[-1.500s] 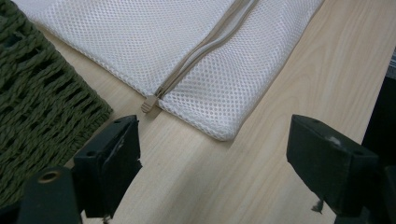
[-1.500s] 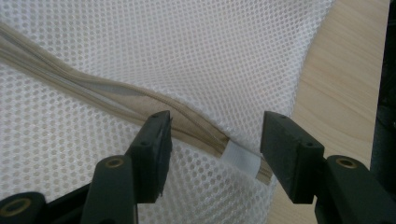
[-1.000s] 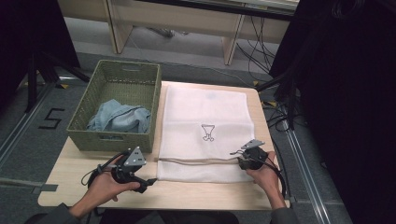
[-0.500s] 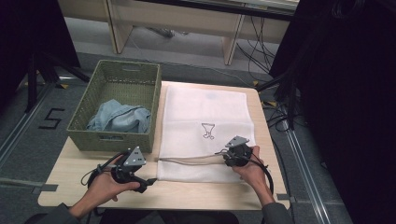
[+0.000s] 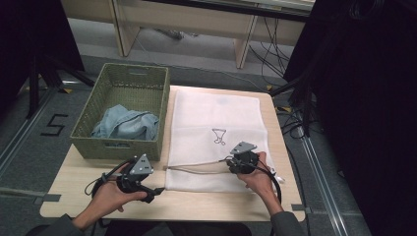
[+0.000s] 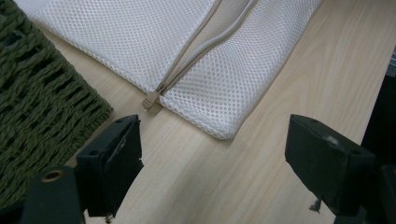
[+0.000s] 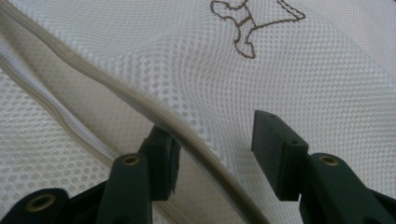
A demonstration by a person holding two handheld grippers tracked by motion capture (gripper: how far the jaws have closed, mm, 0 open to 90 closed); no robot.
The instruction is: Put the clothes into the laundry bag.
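Observation:
A white mesh laundry bag (image 5: pixel 216 132) lies flat on the wooden table (image 5: pixel 74 191), its beige zipper (image 5: pixel 196 166) open along the near edge. My left gripper (image 5: pixel 140 179) rests on the table just left of the bag's near left corner. In the left gripper view it (image 6: pixel 210 140) stands open, with the zipper pull (image 6: pixel 150 99) a little ahead of its jaws. My right gripper (image 5: pixel 241 160) is over the zipper line. In the right gripper view it (image 7: pixel 217 140) is open, astride the raised upper zipper edge (image 7: pixel 140 100), one jaw inside the opening.
A green woven basket (image 5: pixel 120 78) holding a blue cloth (image 5: pixel 125 123) stands left of the bag, close to my left gripper; its wall (image 6: pixel 37 98) fills the left of the left gripper view. A small brown figure (image 5: pixel 219 135) is stitched on the bag. Cables run on the floor behind.
My right gripper has slid left along the zipper line, from near the bag's right edge toward its middle. The left gripper has stayed put.

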